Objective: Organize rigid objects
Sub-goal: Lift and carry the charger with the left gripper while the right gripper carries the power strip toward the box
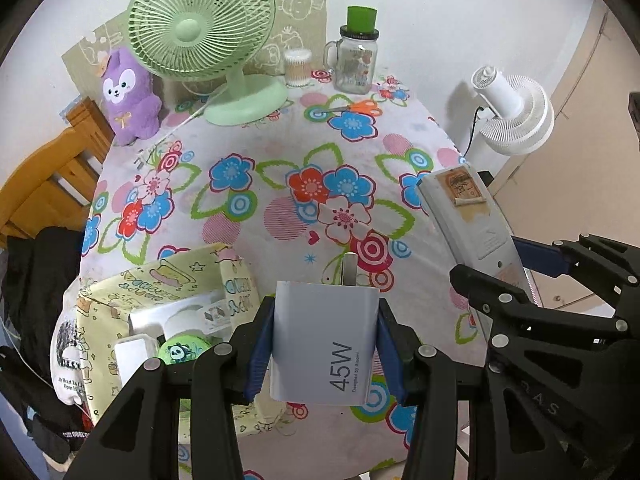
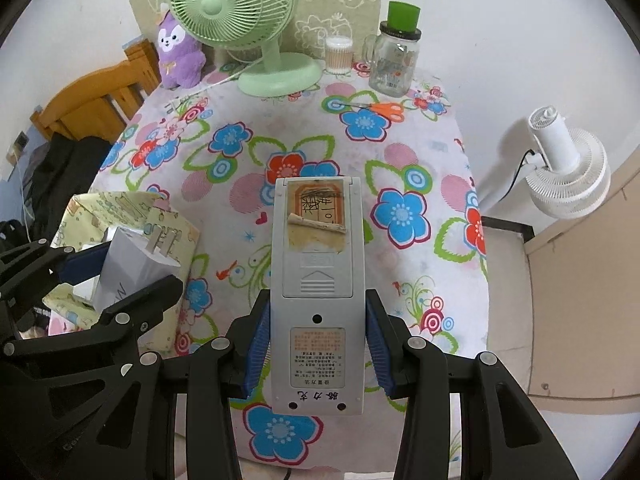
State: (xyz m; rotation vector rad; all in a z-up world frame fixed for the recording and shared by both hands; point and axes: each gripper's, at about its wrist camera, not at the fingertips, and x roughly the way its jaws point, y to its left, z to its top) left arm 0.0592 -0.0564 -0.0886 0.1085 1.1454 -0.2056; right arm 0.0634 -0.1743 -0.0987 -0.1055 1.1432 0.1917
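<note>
Over the near edge of the table: both grippers are held above the floral tablecloth (image 1: pixel 280 184), each with an object.
Left gripper (image 1: pixel 325 344): closed on the sides of a white 45W charger (image 1: pixel 324 340), prongs pointing to the far side.
Right gripper (image 2: pixel 317 350): closed on the lower half of a grey remote control (image 2: pixel 316 272), back side up, a torn label at its far end.
Storage box (image 1: pixel 120 292): a yellow patterned box at the near left corner, just left of the charger, already holding small items.
Open room: the middle of the cloth is bare between the grippers and the far row.
Far edge: green desk fan (image 1: pixel 200 28), purple plush toy (image 1: pixel 128 96), cotton swab tub (image 1: pixel 297 66), glass jar (image 1: pixel 356 60), orange scissors (image 1: pixel 356 108).
Right edge: the table drops off towards a white fan (image 2: pixel 568 168) by the wall.
</note>
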